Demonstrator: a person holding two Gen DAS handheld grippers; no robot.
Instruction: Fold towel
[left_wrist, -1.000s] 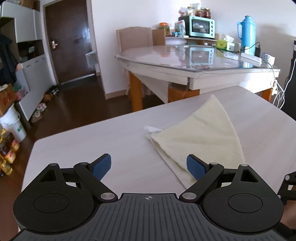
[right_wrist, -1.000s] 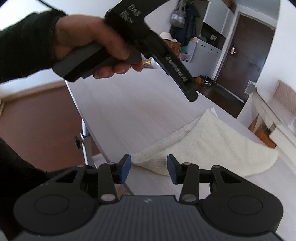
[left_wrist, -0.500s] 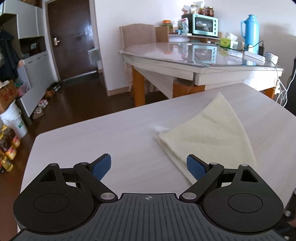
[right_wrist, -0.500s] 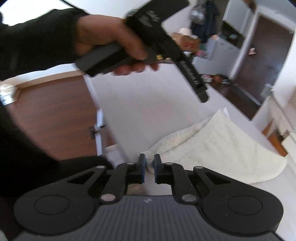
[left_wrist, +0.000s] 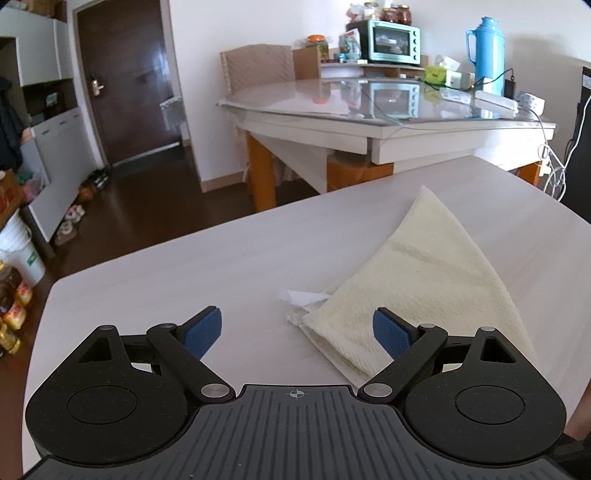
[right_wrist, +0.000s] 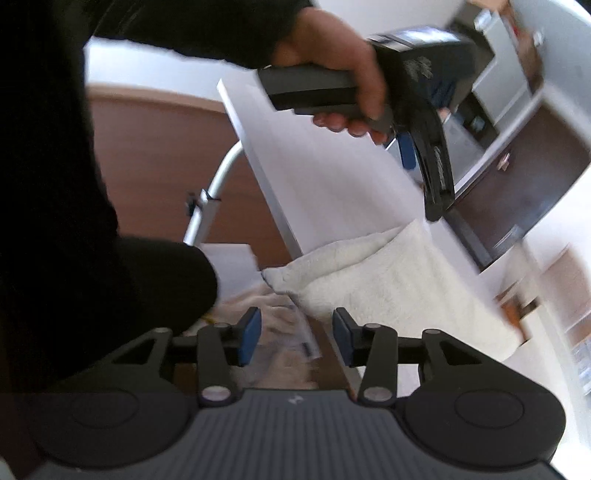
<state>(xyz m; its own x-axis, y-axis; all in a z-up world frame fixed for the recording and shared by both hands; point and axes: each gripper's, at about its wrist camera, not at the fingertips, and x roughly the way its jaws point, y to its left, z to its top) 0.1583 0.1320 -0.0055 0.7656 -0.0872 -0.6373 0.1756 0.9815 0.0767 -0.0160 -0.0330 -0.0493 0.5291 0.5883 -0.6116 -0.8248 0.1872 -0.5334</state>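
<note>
The right gripper (right_wrist: 295, 334), low in the centre of its own blurred view, has just been opening again and its jaws now stand partly apart with nothing pressed between them; the gap looks past the table's near edge toward some crumpled pale material below, too smeared to identify. The cream towel (right_wrist: 388, 280) lies just beyond, in the middle right of that frame, already folded into a wedge, its nearest corner hanging close to the table (right_wrist: 332, 177) edge.

The left gripper (left_wrist: 295, 334) sits at the bottom of its view with jaws wide and empty, hovering over the table beside the towel (left_wrist: 424, 280), whose pointed tip reaches toward the upper right. A small white scrap (left_wrist: 301, 297), perhaps a label or tissue, pokes out at the towel's left corner. The person's left hand (right_wrist: 340, 81) shows in the upper middle of the right view, wrapped round the handle.

To do the next fold well, I judge the right gripper should come up level with the tabletop and take the near corner through both layers, while the left pins or lifts the opposite corner, so the layers stay aligned and nothing slides off the edge.
</note>
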